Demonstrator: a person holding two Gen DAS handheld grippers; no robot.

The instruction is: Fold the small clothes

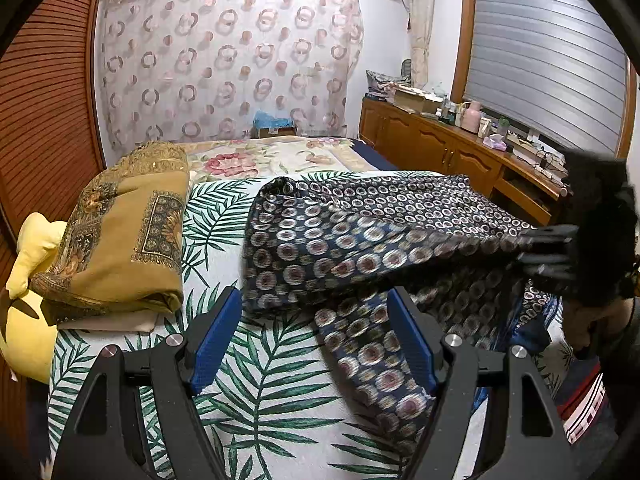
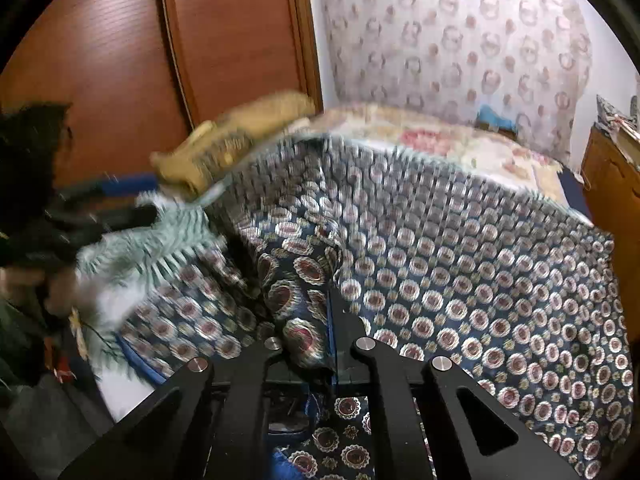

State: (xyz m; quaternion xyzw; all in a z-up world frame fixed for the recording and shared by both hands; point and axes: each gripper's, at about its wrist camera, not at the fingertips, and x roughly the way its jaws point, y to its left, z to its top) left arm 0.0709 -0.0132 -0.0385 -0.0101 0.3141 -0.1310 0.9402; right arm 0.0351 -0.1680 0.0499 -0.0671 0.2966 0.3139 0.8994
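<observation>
Silky garment [image 2: 460, 280] (circle-patterned), bunched, draped.

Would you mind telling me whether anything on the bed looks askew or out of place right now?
Only the navy patterned cloth: it lies rumpled and half lifted, one edge pinched in the right gripper. The left gripper is open over its near corner. The folded mustard cloth sits tidily to the side.

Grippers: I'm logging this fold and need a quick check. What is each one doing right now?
Left gripper: open, holding nothing; the patterned cloth lies just ahead.
Right gripper: shut on a bunched fold of the patterned cloth.
</observation>
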